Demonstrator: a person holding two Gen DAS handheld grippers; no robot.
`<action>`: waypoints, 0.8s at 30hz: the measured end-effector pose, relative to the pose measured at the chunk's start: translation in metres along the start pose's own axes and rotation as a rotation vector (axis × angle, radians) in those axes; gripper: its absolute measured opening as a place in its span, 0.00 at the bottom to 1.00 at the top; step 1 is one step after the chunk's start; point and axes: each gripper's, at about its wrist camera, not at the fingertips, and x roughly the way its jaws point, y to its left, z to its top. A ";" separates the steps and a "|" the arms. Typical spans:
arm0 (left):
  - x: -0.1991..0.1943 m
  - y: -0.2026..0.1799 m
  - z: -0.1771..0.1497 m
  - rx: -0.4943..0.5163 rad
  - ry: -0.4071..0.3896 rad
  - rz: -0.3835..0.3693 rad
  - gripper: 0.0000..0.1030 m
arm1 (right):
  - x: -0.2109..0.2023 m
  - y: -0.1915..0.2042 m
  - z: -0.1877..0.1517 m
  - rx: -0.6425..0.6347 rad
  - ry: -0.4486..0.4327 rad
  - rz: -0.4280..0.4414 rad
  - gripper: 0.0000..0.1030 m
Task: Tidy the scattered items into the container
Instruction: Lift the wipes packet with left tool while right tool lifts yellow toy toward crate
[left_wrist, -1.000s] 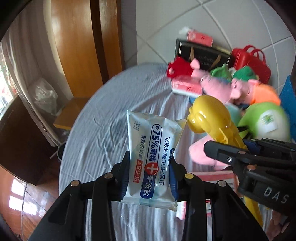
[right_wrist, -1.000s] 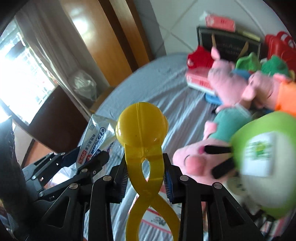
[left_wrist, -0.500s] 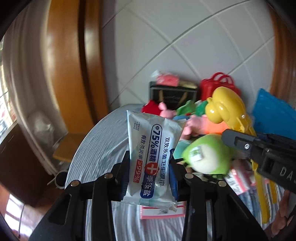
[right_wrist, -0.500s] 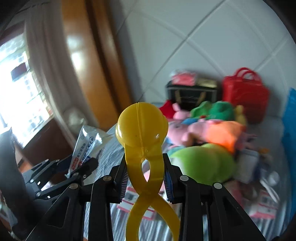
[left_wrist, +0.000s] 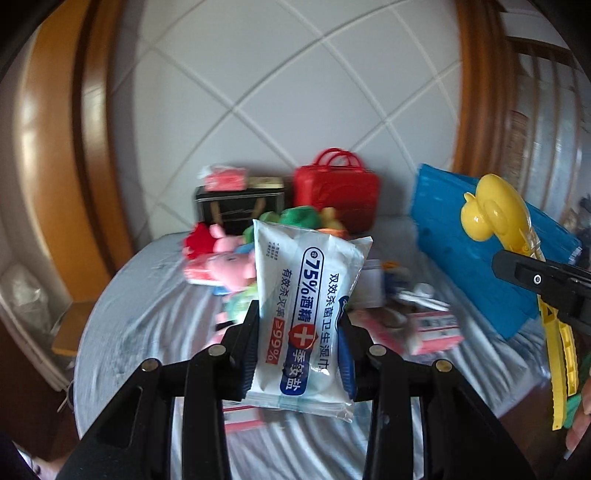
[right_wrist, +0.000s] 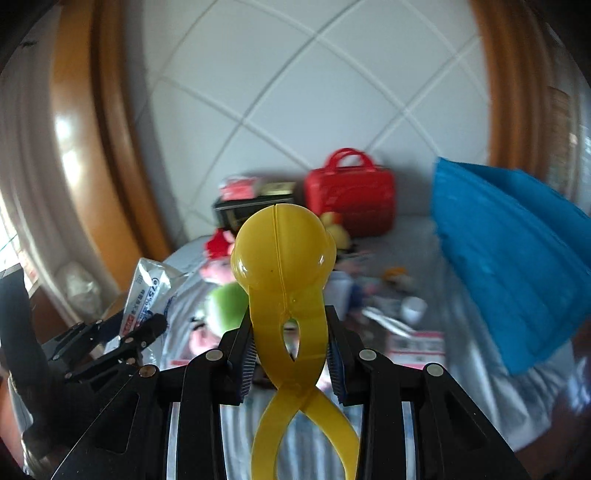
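My left gripper (left_wrist: 298, 328) is shut on a white and blue pack of wet wipes (left_wrist: 308, 306), held upright above the table; the pack also shows in the right wrist view (right_wrist: 149, 295). My right gripper (right_wrist: 290, 336) is shut on a yellow duck-shaped plastic tongs toy (right_wrist: 283, 254), which also shows in the left wrist view (left_wrist: 495, 214). A blue container (right_wrist: 509, 251) stands at the table's right side (left_wrist: 480, 251). Both grippers are held above the cluttered table, left gripper (right_wrist: 144, 332) to the left of the right one.
On the grey tablecloth (left_wrist: 147, 317) lie pink pig plush toys (left_wrist: 229, 266), a green plush (right_wrist: 225, 306), a red handbag (right_wrist: 349, 199), a black tin box (left_wrist: 240, 206), red-white packets (right_wrist: 417, 347) and a small white cup (right_wrist: 413, 306). A tiled wall is behind.
Both grippers have risen and tilted up with their items still held. The view swung from the table's left part toward the wall, the red bag and the blue container.
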 end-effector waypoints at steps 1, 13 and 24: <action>0.000 -0.015 0.001 0.010 -0.004 -0.011 0.35 | -0.006 -0.012 -0.001 0.011 -0.005 -0.012 0.32; 0.016 -0.206 0.012 0.035 -0.020 0.012 0.35 | -0.067 -0.201 -0.004 0.024 -0.056 -0.043 0.32; 0.037 -0.297 0.029 0.062 0.013 0.066 0.35 | -0.075 -0.297 0.011 0.009 -0.046 0.020 0.32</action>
